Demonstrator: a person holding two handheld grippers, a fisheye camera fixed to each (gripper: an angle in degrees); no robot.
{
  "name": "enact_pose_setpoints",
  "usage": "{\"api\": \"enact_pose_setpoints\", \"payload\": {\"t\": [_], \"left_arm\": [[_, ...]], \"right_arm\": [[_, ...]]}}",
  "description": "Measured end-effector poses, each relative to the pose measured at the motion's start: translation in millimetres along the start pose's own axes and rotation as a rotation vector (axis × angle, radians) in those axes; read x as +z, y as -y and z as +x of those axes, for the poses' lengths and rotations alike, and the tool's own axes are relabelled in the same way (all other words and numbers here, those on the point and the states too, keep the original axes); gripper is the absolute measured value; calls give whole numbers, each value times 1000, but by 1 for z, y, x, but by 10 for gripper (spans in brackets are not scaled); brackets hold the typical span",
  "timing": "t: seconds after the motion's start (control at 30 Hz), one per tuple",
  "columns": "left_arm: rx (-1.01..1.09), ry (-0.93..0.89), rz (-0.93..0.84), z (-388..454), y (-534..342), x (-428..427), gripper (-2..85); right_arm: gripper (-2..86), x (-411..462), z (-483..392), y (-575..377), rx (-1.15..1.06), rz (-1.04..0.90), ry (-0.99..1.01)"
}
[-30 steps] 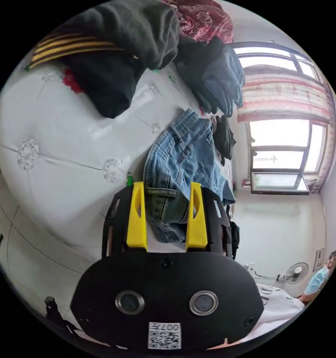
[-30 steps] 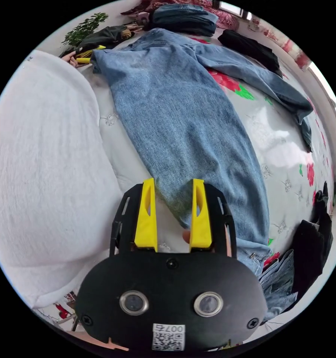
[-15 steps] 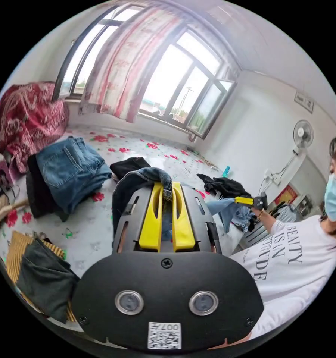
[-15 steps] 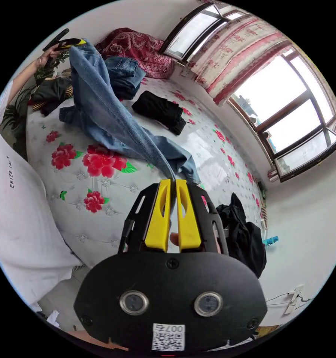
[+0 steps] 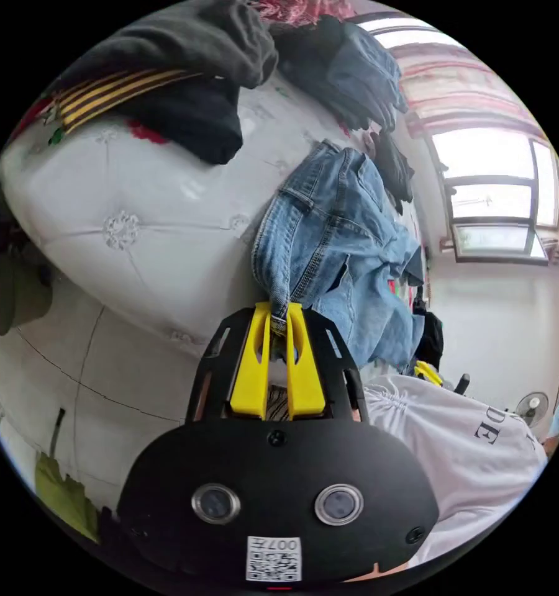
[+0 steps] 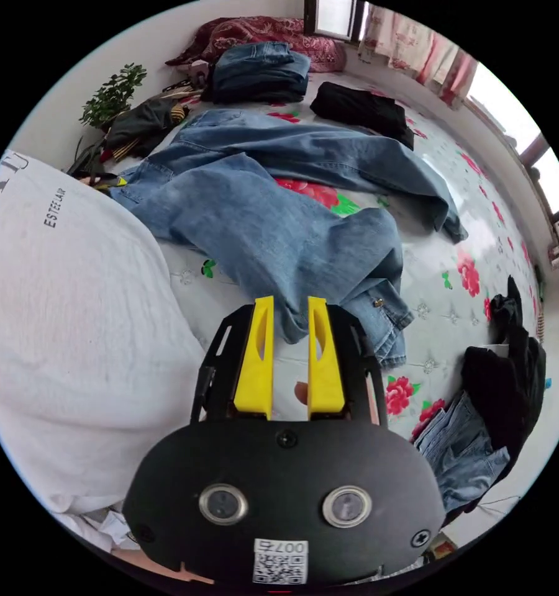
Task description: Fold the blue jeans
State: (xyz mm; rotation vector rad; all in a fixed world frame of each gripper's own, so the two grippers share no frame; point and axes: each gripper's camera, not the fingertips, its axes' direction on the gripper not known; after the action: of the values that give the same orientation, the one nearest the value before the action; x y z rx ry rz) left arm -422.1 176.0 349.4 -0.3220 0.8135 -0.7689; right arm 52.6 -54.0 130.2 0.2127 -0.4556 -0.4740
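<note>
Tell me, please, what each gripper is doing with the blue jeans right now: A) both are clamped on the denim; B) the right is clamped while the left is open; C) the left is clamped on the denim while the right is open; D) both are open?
C: in the left gripper view the left gripper pinches the waist edge of the blue jeans between closed jaws, while the right gripper has parted jaws with the denim lying loose between them.

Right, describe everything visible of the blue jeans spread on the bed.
The blue jeans are light-washed denim, lying rumpled on the white flowered bedspread, legs apart, one leg end doubled back with a metal button showing. The left gripper is shut on the waistband edge by the bed's side. The right gripper is open, its jaws astride a fold.
</note>
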Motion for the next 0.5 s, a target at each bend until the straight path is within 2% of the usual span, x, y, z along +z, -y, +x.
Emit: {"api": "enact_pose_setpoints", "payload": {"t": [0.1, 0.13, 0.17, 0.27, 0.33, 0.5], "left_arm": [[24, 18, 27, 12, 9, -8, 38], [46, 57, 9, 22, 17, -8, 39], [66, 96, -11, 32, 25, -5, 39], [87, 179, -29, 57, 36, 5, 40], [67, 206, -30, 69, 36, 10, 40], [-2, 226, 2, 88, 34, 10, 40]], "right_arm": [[55, -16, 43, -31, 268, 117, -27], [57, -16, 67, -47, 418, 145, -29], [58, -10, 93, -63, 564, 149, -28], [59, 19, 140, -91, 757, 115, 48], [58, 36, 152, -91, 774, 96, 92], [30, 66, 141, -59, 597, 41, 59]]}}
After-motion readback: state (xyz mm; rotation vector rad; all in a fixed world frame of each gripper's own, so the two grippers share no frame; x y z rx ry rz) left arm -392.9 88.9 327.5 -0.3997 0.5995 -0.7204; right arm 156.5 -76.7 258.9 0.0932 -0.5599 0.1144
